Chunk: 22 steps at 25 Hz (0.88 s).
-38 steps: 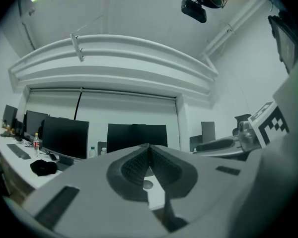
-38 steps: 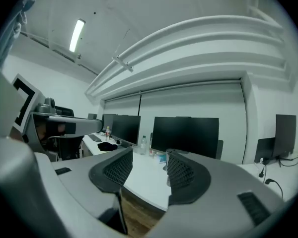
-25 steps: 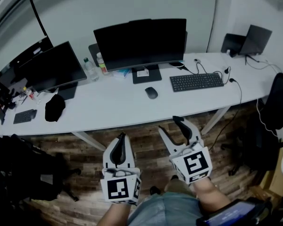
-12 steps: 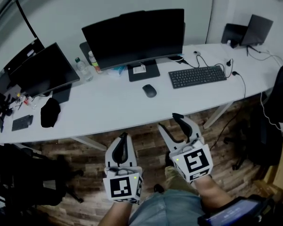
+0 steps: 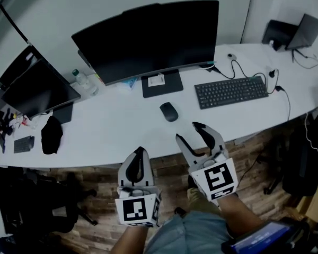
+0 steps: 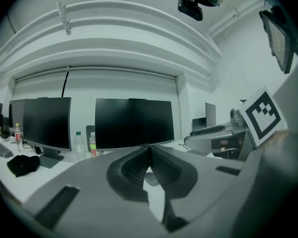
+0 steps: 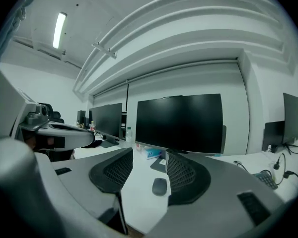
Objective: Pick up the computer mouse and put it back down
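Note:
A dark computer mouse (image 5: 169,111) (image 7: 159,186) lies on the white desk (image 5: 111,134), in front of the big monitor's stand. My right gripper (image 5: 190,132) (image 7: 150,155) hovers over the desk's front edge, a short way short of the mouse and apart from it. It is open and empty, and the mouse shows through the gap between its jaws. My left gripper (image 5: 139,150) (image 6: 149,147) hangs lower and to the left, in front of the desk edge. It is shut, with its jaws meeting at the tips and nothing in them.
A large black monitor (image 5: 148,36) stands behind the mouse, and a black keyboard (image 5: 230,92) with trailing cables lies to the right. At the left are a second monitor (image 5: 34,86), bottles (image 5: 80,78) and a black bundle (image 5: 51,134). Chairs (image 5: 307,157) stand on the wooden floor.
Both grippers have moved forward toward the desk. The right one now reaches over the front edge, closer to the mouse. Neither gripper's jaws have changed.

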Motion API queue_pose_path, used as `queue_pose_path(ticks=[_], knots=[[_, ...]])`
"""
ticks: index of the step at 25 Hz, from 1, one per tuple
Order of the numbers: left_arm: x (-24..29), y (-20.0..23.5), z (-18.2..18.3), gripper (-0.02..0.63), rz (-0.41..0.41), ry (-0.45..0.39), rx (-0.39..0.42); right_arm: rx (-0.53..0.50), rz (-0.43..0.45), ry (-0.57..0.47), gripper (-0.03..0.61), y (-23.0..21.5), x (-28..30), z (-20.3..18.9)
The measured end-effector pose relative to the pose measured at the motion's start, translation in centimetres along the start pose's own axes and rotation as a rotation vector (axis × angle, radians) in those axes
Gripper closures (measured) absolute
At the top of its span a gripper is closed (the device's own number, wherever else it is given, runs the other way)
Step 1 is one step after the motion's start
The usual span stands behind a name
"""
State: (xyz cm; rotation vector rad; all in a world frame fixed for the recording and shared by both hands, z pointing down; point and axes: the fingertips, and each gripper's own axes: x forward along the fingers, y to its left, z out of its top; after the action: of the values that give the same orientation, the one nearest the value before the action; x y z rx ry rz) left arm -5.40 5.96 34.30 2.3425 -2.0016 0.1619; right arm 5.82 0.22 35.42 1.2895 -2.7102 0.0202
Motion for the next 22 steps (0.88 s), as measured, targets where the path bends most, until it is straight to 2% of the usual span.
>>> queue_pose_path(ticks=[11,17,22], knots=[[8.9,0.3,4.7,0.606,0.062,-0.045,0.037,0.012,0.078,-0.059,0.354,-5.9,6.9,3.0],[11.3,0.4,6.0,0.606,0.077,-0.079,0.053,-0.005,0.105,-0.090,0.350,-7.2,9.4,4.1],[12.4,2.0,6.1,0.606,0.093,-0.083,0.043,-0.014,0.108,-0.070,0.344,-7.4,11.5,3.8]])
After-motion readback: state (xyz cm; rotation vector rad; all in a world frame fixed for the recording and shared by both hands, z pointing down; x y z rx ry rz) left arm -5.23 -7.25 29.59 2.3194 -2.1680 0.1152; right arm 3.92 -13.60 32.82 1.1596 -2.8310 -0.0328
